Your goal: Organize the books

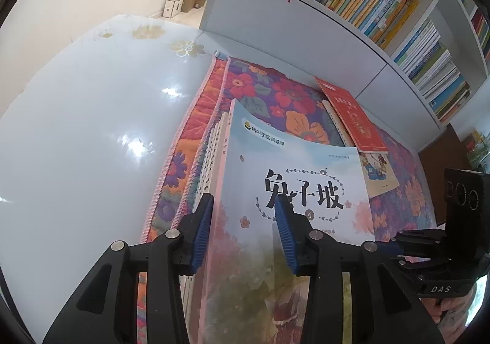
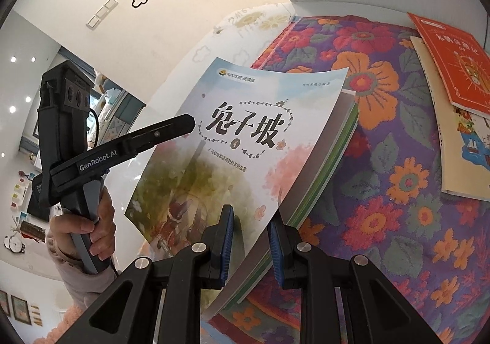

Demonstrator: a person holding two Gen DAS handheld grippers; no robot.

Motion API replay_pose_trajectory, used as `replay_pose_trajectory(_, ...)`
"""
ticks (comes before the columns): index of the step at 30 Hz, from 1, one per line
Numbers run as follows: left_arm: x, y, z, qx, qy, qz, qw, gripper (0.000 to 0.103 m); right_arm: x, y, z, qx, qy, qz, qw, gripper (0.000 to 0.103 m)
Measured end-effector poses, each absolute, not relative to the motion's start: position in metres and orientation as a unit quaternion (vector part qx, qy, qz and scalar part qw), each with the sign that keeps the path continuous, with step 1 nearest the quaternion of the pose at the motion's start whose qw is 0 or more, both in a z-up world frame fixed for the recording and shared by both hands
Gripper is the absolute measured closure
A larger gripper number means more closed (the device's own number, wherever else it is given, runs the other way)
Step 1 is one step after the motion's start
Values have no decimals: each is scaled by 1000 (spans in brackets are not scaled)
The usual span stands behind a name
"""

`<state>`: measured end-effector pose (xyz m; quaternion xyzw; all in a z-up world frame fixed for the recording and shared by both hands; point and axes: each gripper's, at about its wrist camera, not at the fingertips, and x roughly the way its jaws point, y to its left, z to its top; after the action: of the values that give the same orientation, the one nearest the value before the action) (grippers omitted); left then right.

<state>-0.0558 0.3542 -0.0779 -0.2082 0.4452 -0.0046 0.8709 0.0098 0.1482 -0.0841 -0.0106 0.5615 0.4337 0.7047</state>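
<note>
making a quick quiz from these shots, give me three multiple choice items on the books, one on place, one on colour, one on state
1. Where does the orange book lie?
A. on the flowered cloth by the bookcase
B. upright on a shelf
C. on the bare white tabletop

2. What colour are the pads of the right gripper?
A. red
B. blue
C. yellow

3. How is the pale blue book with the number 4 on its cover held?
A. lying flat with nothing touching it
B. as the top of a stack of books, with a gripper at each side
C. standing open on the cloth

Answers:
1 A, it rests on the flowered cloth at the foot of the bookcase.
2 B, both pads show blue.
3 B, the left gripper and the right gripper each straddle an edge of the stack.
</note>
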Motion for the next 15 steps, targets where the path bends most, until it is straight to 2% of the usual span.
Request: replay_pose_trajectory(15, -64, 339, -47, -179, 423, 43, 887, 64, 13, 128, -77, 16, 574, 418, 704, 72)
